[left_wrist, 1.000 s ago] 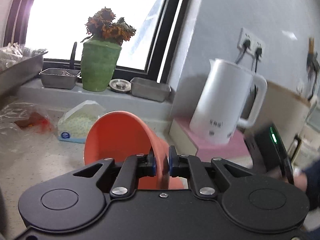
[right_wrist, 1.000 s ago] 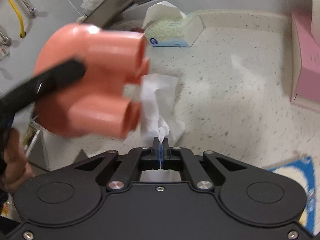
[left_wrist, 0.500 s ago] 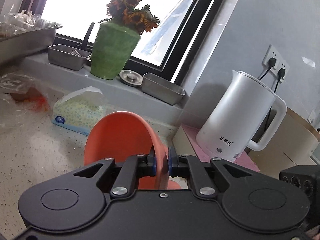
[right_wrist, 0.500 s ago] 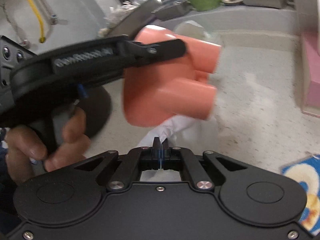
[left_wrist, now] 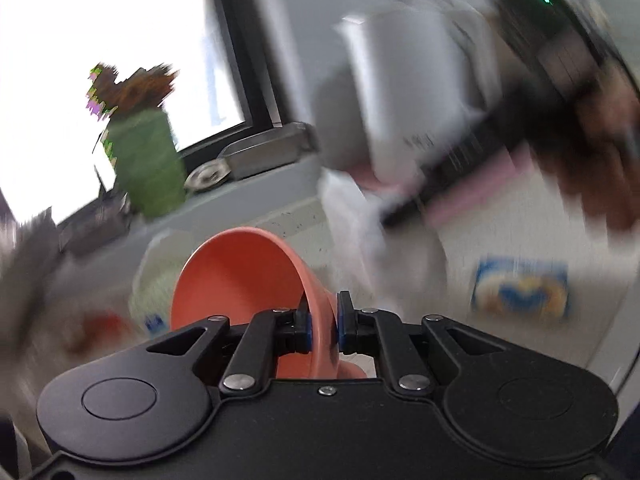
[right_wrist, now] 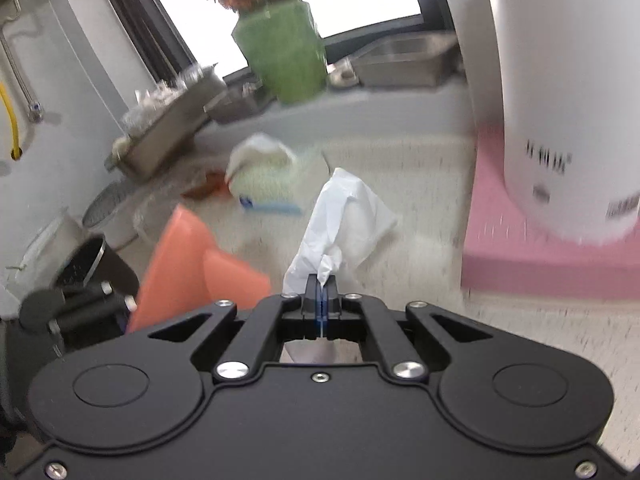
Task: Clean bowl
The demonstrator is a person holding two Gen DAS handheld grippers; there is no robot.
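The left gripper [left_wrist: 322, 326] is clenched on the rim of the orange bowl [left_wrist: 240, 276], held above the worktop [right_wrist: 432, 184]. The right gripper [right_wrist: 321, 300] pinches a white tissue [right_wrist: 344, 220]. Farther off stand a tissue pack [right_wrist: 264, 184], a white kettle [right_wrist: 568, 100] and a green vase [right_wrist: 284, 56].

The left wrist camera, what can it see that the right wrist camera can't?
Only the left wrist view shows the smooth inside of the orange plastic bowl, whose wall the left gripper pinches, and a blurry blue-and-yellow packet on the counter.

Only the right wrist view shows the bowl's outside, the white paper tissue close up in the shut right gripper, and a yellow hose.

Both show the green vase of dried flowers, the white electric kettle on its pink base, and the tissue pack.
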